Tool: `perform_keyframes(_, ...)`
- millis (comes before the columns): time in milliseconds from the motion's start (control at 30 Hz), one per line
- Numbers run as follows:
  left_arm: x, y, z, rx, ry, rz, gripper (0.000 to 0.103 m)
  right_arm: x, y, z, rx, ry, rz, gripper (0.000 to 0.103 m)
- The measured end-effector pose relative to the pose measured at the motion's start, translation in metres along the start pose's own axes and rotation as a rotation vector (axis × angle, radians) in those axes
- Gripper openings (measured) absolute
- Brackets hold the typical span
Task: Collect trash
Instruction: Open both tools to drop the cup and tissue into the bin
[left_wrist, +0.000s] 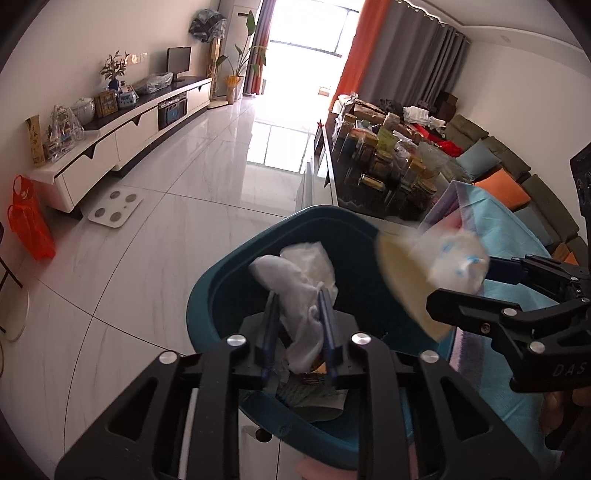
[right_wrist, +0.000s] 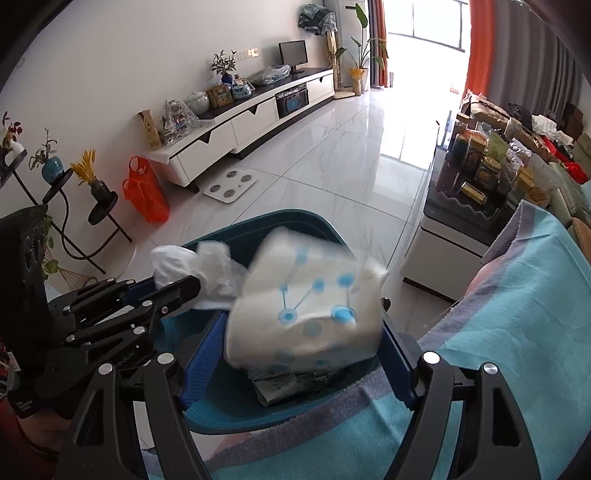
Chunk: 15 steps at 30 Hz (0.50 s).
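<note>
A teal bin (left_wrist: 207, 295) stands on the tiled floor under both grippers, with crumpled wrappers (left_wrist: 314, 402) at its bottom. Over its opening is my left gripper (left_wrist: 298, 295). A crumpled white tissue (left_wrist: 295, 273) hangs between its blue fingers (left_wrist: 271, 332), and a slight gap shows at the left finger. In the right wrist view the left gripper (right_wrist: 192, 284) reaches in from the left, the tissue (right_wrist: 207, 262) at its tips. My right gripper (right_wrist: 303, 314) stands wide, clamped on a blurred white pack with blue dots (right_wrist: 306, 306) above the bin (right_wrist: 295, 218). The left wrist view shows that pack (left_wrist: 443, 266) at the right gripper's (left_wrist: 461, 280) tips.
A light-blue blanket (right_wrist: 517, 314) lies right beside the bin. Behind it is a low table crowded with jars (left_wrist: 380, 166) and a sofa with cushions (left_wrist: 498, 184). A white TV cabinet (left_wrist: 110, 144), a floor scale (left_wrist: 115, 208) and an orange bag (left_wrist: 31, 221) are at the left.
</note>
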<state>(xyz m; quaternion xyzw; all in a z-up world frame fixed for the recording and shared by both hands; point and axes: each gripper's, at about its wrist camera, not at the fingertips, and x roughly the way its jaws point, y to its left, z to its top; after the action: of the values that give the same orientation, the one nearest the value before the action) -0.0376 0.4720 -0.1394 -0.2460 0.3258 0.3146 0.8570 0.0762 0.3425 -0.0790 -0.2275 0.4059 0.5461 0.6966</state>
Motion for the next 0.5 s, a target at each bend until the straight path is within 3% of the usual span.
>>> perform_keyframes(233,0.006,-0.004,0.002,-0.009,-0.008,0.011,0.034,-0.005,-0.004,-0.002,0.019,-0.018,0.001,0.082)
perform_keyframes(367,-0.008,-0.005,0.0,-0.01,-0.032,0.011,0.04,-0.017,-0.007,-0.003,0.031,-0.043,-0.003,0.082)
perform_keyframes(500,-0.036,-0.008,0.004,0.0,-0.092,-0.003,0.052,-0.042,-0.01,-0.006,0.039,-0.1,-0.021,0.083)
